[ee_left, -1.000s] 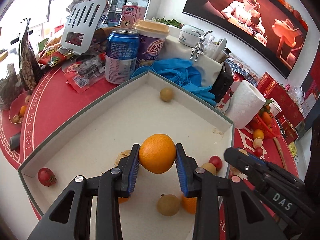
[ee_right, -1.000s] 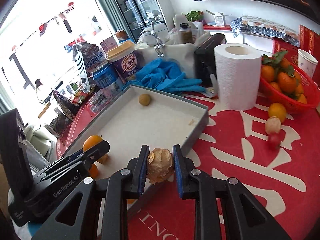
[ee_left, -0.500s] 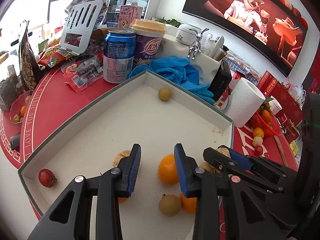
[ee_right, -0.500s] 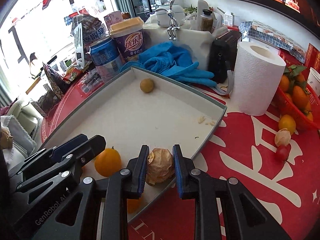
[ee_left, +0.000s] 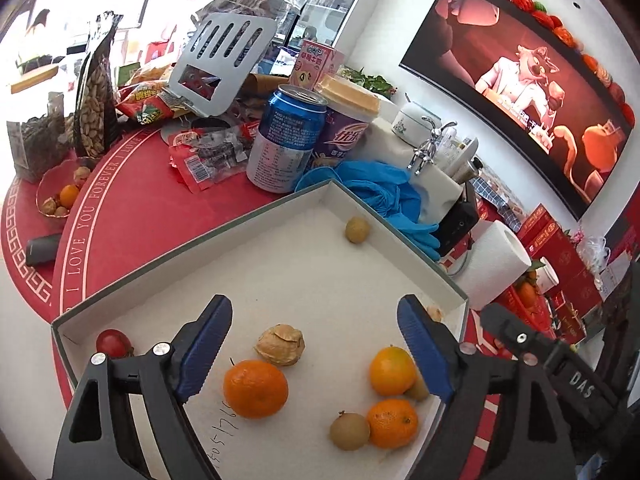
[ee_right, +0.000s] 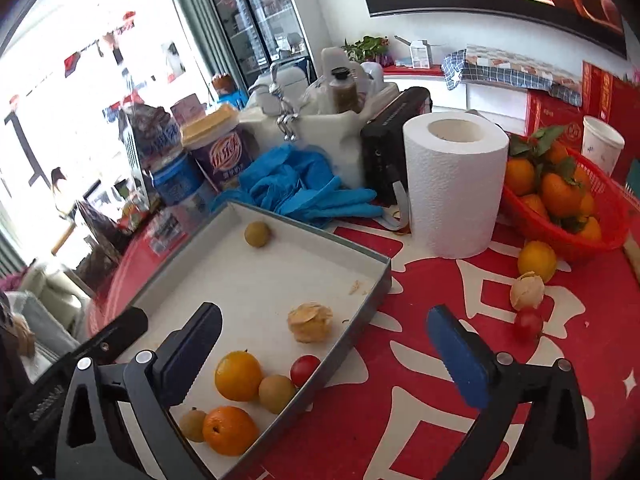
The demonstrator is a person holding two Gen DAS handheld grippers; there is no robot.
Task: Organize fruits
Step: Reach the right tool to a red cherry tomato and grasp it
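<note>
A shallow white tray (ee_left: 192, 251) with a grey rim holds the sorted fruit. In the left wrist view my left gripper (ee_left: 315, 312) hovers over it, jaws opening wide with nothing pressed between them. Below lie an orange (ee_left: 255, 389), a papery husked fruit (ee_left: 280, 345), two more oranges (ee_left: 392, 370), a longan (ee_left: 349, 431) and a cherry tomato (ee_left: 113, 343). My right gripper (ee_right: 324, 320) straddles the tray's right wall (ee_right: 348, 340), jaws also opening. A husked fruit (ee_right: 310, 321) rests free on the tray floor between them.
On the red cloth right of the tray lie a yellow citrus (ee_right: 537, 261), a husked fruit (ee_right: 527, 291) and a cherry tomato (ee_right: 528, 324). A red basket (ee_right: 600, 216) of tangerines and a paper roll (ee_right: 454, 184) stand behind. Blue gloves (ee_right: 304, 192), cans and snacks crowd the far side.
The left gripper let its orange drop into the tray, then spread wide. The right gripper moved over the tray, released the husked fruit and opened fully.
</note>
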